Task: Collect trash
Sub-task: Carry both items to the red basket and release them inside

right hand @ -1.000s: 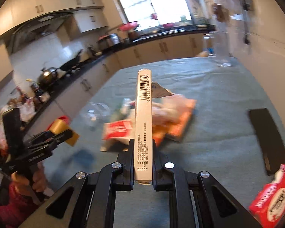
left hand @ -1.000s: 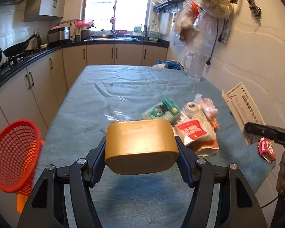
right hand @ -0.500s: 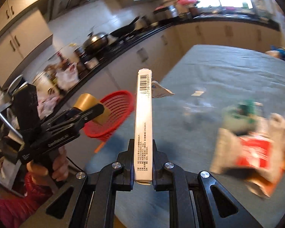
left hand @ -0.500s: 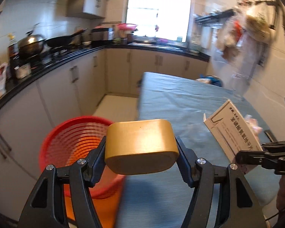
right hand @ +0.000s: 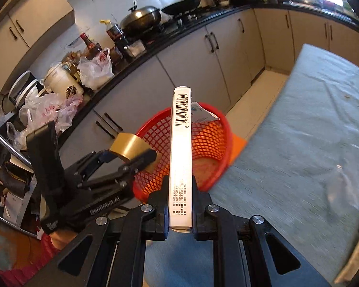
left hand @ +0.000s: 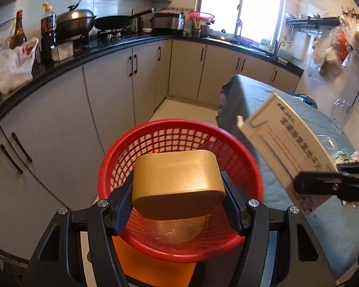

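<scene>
A red mesh basket (left hand: 241, 160) (right hand: 213, 141) stands on an orange stool beside the table's near corner. My left gripper (left hand: 178, 199) is shut on a tan oval container (left hand: 177, 181) and holds it right over the basket. That container (right hand: 128, 147) and the left gripper (right hand: 129, 160) also show in the right wrist view, at the basket's left rim. My right gripper (right hand: 180, 209) is shut on a flat white box (right hand: 181, 148) held on edge, barcode up, just short of the basket. In the left wrist view the white box (left hand: 284, 143) hangs to the right of the basket.
The table with its grey-green cloth (right hand: 311, 124) lies right of the basket, with a clear plastic piece (right hand: 347, 167) on it. Grey cabinets (left hand: 107, 100) under a black counter crowded with pans, bottles and bags run along the left. A strip of tiled floor (left hand: 184, 110) lies between cabinets and table.
Both grippers have swung left from over the table to the basket, each keeping its load. The basket has gone from the view's left edge to straight under the tan container.
</scene>
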Tool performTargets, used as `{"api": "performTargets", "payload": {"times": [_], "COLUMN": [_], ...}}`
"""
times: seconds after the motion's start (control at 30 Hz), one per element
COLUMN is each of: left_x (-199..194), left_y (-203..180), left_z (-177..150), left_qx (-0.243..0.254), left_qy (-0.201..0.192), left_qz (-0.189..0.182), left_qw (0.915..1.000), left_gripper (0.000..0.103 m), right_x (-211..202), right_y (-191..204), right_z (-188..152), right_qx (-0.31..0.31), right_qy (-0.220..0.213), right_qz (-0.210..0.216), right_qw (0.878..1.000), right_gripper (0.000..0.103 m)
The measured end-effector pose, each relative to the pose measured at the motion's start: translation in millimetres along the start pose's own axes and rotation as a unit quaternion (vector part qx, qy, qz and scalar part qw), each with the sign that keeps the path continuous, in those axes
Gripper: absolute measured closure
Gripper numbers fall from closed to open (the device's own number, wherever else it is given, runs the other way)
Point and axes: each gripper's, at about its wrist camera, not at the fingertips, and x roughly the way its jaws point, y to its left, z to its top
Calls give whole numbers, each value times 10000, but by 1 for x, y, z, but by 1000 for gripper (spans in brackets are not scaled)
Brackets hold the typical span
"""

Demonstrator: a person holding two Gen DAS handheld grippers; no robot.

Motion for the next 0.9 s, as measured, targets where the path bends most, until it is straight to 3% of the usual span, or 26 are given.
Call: {"api": "performTargets", "payload": {"times": [0.2,0.4,0.53,0.9], "left_x": [12,18,19,5], "left_y": [13,19,21,12], "left_z": [-2,-4,-3,3], "left_qx": [-80,-193,-226,-234], "left_qy": [89,164,181,74], "left_qz": [-17,-103,-157,-233], "left_qw": [9999,9996,9995,9994], "left_gripper": [38,38,37,36], "right_x": [45,64,56,-3], "right_y": [1,-3,-3,-13], "right_z": [13,13,13,-1], "right_qx": [47,81,103,250], "right_qy": [335,522,404,-182], "right_qz": [-81,-197,-194,-96], "right_qw": [9994,9984,9989,9995], "right_gripper": [88,83,72,71]}}
